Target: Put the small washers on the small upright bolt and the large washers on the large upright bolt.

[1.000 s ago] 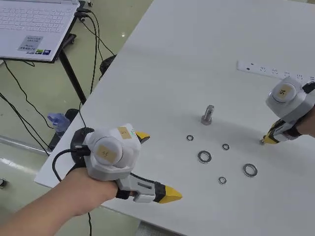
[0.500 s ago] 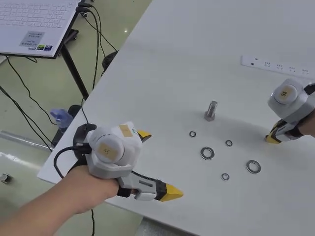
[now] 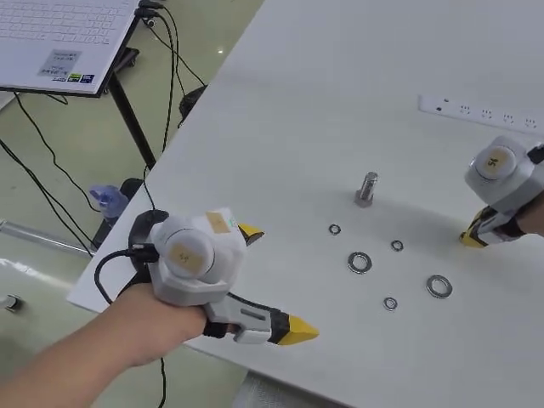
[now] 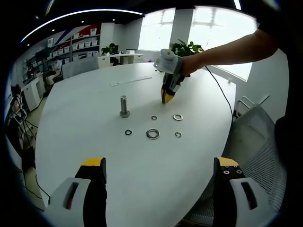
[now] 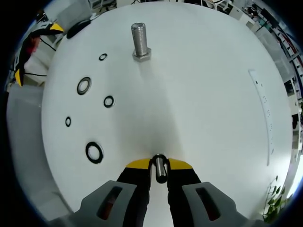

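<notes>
White surface (image 3: 280, 127) was lit by bright office. Large bolt (image 3: 366, 189) was set upright mid-surface. Three small washers (image 3: 334, 229) and two large washers (image 3: 359, 262) were scattered flat just nearward of large bolt. Small bolt (image 5: 159, 169) was pinched in right tool (image 3: 473, 240), well right of large bolt. Left tool (image 4: 160, 164) was held spread, empty, well short of large bolt. Washers were judged light, stiff, thin, slippery; best taken across rim.

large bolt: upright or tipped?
Upright. The large bolt stands on its hex head on the table, threaded shank pointing straight up; the left gripper view shows it standing too.
</notes>
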